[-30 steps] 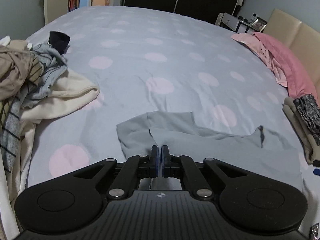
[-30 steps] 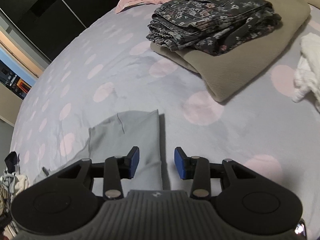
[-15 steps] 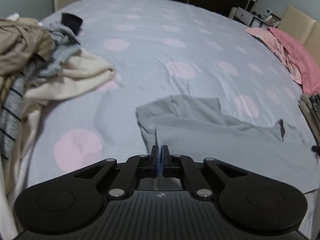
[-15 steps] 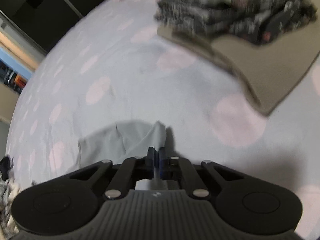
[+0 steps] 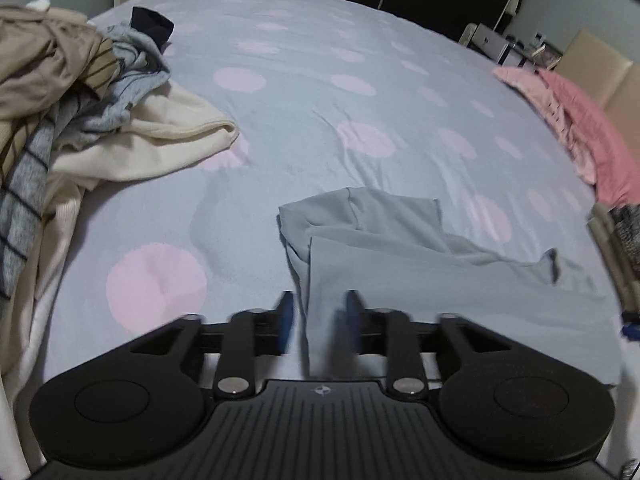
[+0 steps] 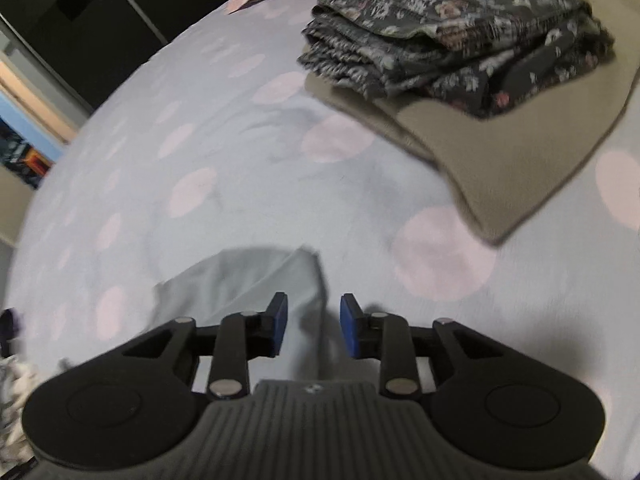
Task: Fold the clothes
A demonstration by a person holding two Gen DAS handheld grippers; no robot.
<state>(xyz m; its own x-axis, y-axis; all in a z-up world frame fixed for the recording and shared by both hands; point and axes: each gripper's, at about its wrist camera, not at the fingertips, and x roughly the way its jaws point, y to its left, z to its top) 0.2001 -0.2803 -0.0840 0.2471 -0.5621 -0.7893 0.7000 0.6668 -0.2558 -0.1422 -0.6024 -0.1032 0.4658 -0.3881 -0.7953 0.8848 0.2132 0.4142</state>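
Observation:
A light grey garment lies partly folded on the polka-dot bedspread, its lower layer folded up over itself. My left gripper is open, its blurred fingers astride the garment's left folded edge. In the right wrist view the same garment shows at the bottom centre. My right gripper is open over the garment's right edge, with cloth between the spread fingers.
A heap of unfolded clothes lies at the left, with a cream sweater spilling out. A folded floral garment sits on a folded beige one at the right. Pink pillows lie by the headboard.
Both grippers were shut on the grey garment half a second ago and have now opened, letting go of it. The garment's near edge has been carried up and laid over itself.

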